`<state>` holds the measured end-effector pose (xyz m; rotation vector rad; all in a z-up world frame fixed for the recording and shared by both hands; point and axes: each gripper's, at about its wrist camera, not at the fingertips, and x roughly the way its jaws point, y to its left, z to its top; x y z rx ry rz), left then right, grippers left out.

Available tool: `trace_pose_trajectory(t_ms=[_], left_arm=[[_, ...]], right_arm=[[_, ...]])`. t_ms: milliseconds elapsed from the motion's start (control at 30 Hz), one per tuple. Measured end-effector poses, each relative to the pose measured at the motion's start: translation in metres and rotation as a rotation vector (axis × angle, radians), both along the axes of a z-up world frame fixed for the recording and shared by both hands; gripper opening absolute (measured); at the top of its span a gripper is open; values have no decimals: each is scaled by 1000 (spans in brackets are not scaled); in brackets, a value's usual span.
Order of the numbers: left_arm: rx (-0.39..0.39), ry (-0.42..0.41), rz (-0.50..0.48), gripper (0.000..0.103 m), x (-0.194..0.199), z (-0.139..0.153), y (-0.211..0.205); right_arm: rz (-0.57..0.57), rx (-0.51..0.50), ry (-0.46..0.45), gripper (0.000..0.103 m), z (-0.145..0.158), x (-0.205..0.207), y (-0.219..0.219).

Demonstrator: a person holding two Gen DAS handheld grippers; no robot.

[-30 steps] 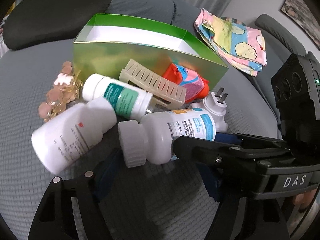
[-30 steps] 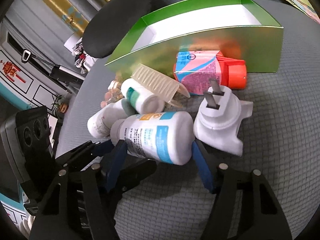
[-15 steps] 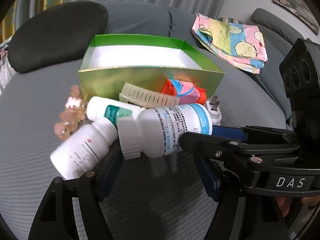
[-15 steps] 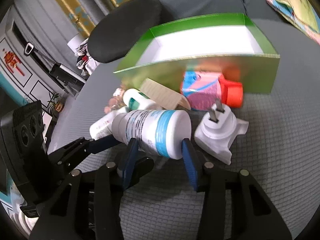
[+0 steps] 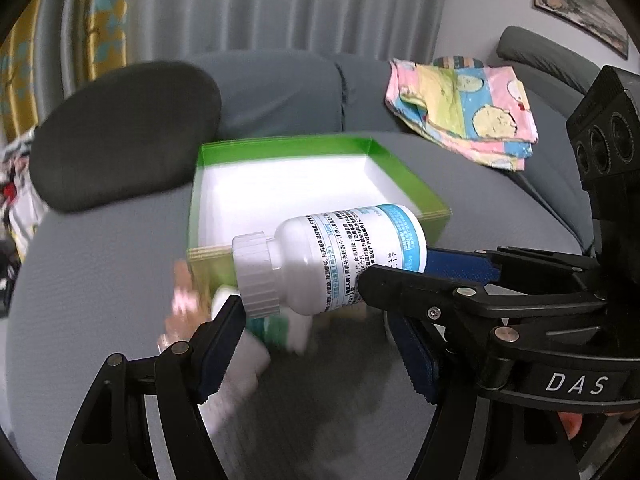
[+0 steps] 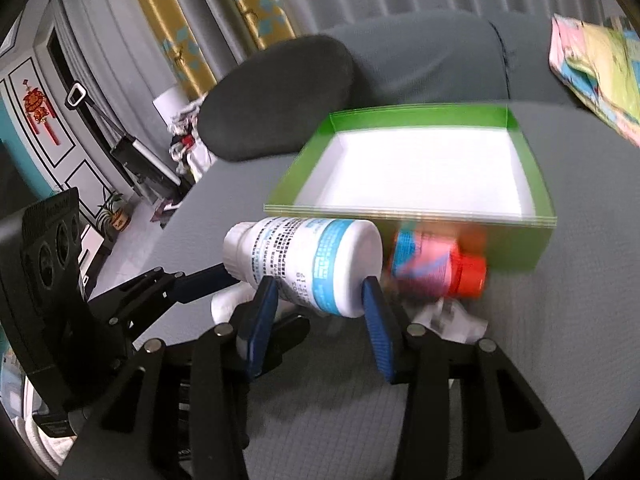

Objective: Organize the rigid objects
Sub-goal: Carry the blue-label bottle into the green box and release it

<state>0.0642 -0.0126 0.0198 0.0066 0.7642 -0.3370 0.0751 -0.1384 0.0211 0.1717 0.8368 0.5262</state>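
Observation:
My right gripper (image 6: 320, 304) is shut on the white bottle with the blue label (image 6: 308, 264) and holds it on its side in the air, in front of the open green box (image 6: 420, 216). The same bottle shows in the left wrist view (image 5: 332, 256), with its cap to the left. My left gripper (image 5: 316, 344) is open and empty, its fingers to either side below the bottle. The box (image 5: 320, 152) has a white, empty floor. Below lie other white bottles (image 5: 272, 328), blurred, and a pink carton with an orange cap (image 6: 436, 264).
A dark cushion (image 5: 124, 132) lies left of the box on the grey sofa. A folded pastel cloth (image 5: 460, 112) lies at the back right. A white plug adapter (image 6: 452, 320) lies by the carton. Small pinkish trinkets (image 5: 180, 308) lie left of the bottles.
My right gripper has lifted the blue-label bottle off the pile and up toward the box's front edge. Both views have risen and tilted, showing the box's inside.

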Motion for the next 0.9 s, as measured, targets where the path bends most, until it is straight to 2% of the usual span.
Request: trace_pose_trajectory(t_ms=[167,367,433,533,600,667,767,833,900], left_arm=[[-10,-17,1,74,38,12,-3],[-57,31,-7,74,85,2,-8],[-73,66,-13,74,101,-6,-12],[-54,101,11,76,114,-16,-16],[-41,122,37,96,118,-20,-15],[-33,128,67,102,118,-21,-8],[-48,139,85,102,109,-21,3],[-31,139,104,102,101,-21,8],[1,131,127,102,92,-20,11]], right_arm=[[-16,-15,-50,43,15,37,-2],[-33,-19,-28,48,9,86,-13],[-48,-3,0,57,-1,101,-15],[-94,-8,48,64,-16,117,-20],[-119,-22,53,71,-20,120,-24],[-142,-29,55,80,-20,118,-30],[-154,-41,56,86,-19,110,-40],[-162,-55,64,99,-19,104,-47],[-169,-72,65,100,-18,97,-54]])
